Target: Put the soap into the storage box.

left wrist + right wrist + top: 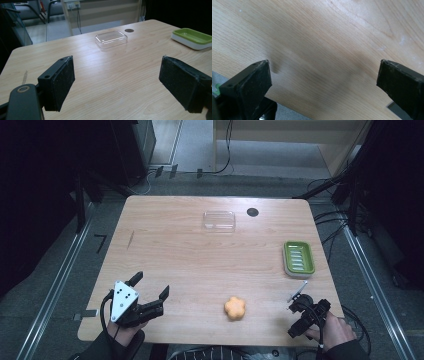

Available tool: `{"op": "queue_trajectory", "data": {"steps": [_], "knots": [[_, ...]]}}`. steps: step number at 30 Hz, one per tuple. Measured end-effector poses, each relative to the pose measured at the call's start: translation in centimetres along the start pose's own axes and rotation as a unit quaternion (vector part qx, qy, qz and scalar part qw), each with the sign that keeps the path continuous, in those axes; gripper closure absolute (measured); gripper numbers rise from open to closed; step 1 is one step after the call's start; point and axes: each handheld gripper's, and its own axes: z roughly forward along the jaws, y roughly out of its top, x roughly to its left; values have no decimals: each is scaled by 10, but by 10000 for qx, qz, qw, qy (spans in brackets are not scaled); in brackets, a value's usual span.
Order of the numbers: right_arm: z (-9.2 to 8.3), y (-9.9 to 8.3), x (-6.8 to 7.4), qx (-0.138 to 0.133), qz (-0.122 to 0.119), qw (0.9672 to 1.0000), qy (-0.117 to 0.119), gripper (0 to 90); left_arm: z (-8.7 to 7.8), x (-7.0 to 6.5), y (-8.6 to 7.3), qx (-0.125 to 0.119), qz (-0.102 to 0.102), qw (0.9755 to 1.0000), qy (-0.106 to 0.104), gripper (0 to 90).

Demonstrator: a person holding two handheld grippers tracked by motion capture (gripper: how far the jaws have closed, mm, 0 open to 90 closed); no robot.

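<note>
Between spread tongs (150,287), orange flower-shaped piece (235,308) lies flat, seemingly round, no long axis.

on table (175,255): lidded box (219,220) far centre; soap dish (298,258) right; flower-shaped piece (235,308) near, between left gripper (152,292) and right gripper (305,307).

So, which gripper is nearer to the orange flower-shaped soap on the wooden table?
Right. The right gripper is just to the right of the orange flower-shaped soap; the left gripper is farther away on its left.
</note>
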Motion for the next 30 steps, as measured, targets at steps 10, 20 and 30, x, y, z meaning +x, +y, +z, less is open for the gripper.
{"op": "queue_trajectory", "data": {"steps": [10,20,30], "knots": [[0,2,5,-95,-226,9997,7,0,-1,-1,0,4,35,10000,5,137],[-7,7,13,-429,-596,9972,-166,0,-1,-1,0,8,50,10000,-1,137],[-11,19,16,-454,-782,9958,-174,0,-1,0,0,6,17,10000,4,137]]}}
